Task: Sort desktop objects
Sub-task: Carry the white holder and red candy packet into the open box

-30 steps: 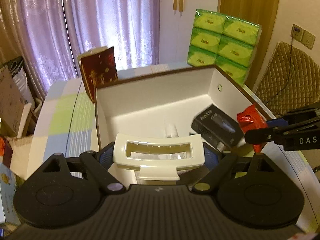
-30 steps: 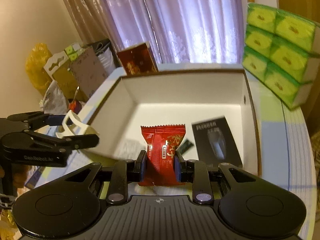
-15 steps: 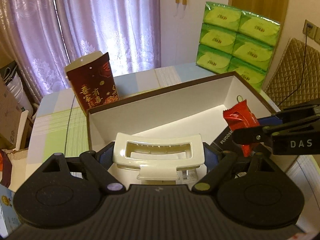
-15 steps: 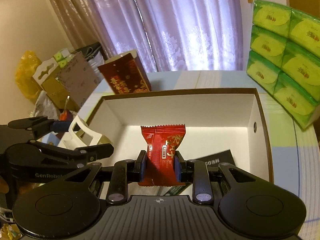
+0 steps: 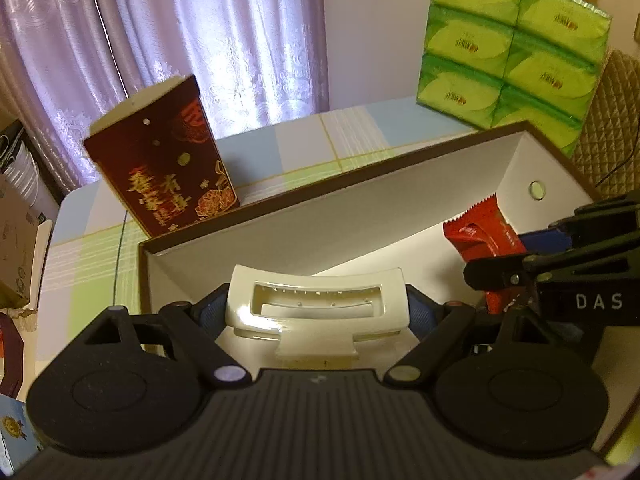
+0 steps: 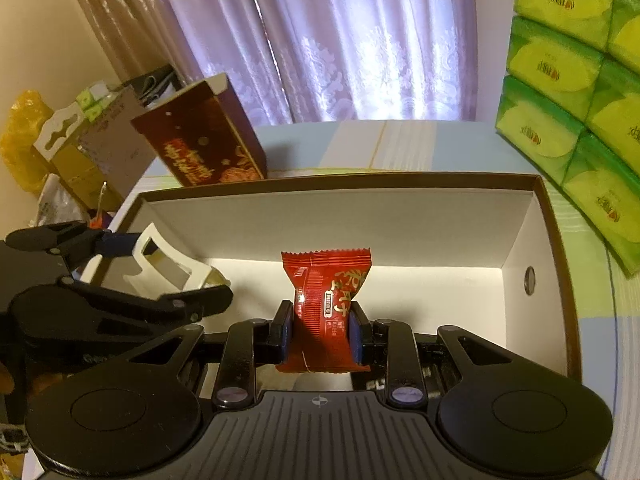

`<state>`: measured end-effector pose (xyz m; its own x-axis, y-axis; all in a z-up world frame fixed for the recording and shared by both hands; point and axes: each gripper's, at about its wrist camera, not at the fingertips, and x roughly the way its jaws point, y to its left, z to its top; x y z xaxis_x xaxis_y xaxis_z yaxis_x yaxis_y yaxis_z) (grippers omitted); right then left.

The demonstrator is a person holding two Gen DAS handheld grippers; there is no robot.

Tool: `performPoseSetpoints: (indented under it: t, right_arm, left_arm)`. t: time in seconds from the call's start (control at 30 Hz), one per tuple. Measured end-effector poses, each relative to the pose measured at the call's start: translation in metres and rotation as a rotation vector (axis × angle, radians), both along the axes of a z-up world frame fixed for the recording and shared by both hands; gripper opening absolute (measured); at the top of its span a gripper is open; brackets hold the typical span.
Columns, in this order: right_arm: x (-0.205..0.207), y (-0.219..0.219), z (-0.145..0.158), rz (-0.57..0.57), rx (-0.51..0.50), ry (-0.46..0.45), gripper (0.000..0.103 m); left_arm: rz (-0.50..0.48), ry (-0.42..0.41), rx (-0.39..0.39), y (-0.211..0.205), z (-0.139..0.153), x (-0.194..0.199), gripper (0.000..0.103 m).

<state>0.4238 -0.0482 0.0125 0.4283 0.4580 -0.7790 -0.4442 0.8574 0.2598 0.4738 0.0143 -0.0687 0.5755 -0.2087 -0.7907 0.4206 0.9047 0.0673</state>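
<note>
From the left wrist, the left gripper [image 5: 318,312] is clamped on a cream hair clip [image 5: 318,306], held above the near-left corner of an open white box [image 5: 360,216] with a brown rim. To its right, the right gripper [image 5: 496,268] pinches a red snack packet [image 5: 486,232] over the box. Behind the box stand a dark red carton [image 5: 164,164] and a stack of green tissue packs [image 5: 512,44]. From the right wrist, the right gripper [image 6: 324,334] squeezes the upright snack packet [image 6: 326,300] between both fingers, over the box [image 6: 360,216]; the left gripper [image 6: 160,276] holds the hair clip [image 6: 168,268] at the box's left wall.
</note>
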Motion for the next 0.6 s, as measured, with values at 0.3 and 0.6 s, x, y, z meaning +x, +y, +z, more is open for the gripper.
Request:
performPoseSetpoints:
  t: [0.3, 0.6]
  right_arm:
    - [0.018, 0.000, -0.023, 0.002, -0.047, 0.023, 0.025]
    - [0.022, -0.001, -0.030, 0.002, -0.050, 0.038, 0.025]
  left_arm:
    - [-0.008, 0.025, 0.041, -0.011, -0.024, 0.015, 0.085]
    - [0.016, 0.019, 0.042, -0.008, -0.027, 0.022, 0.089]
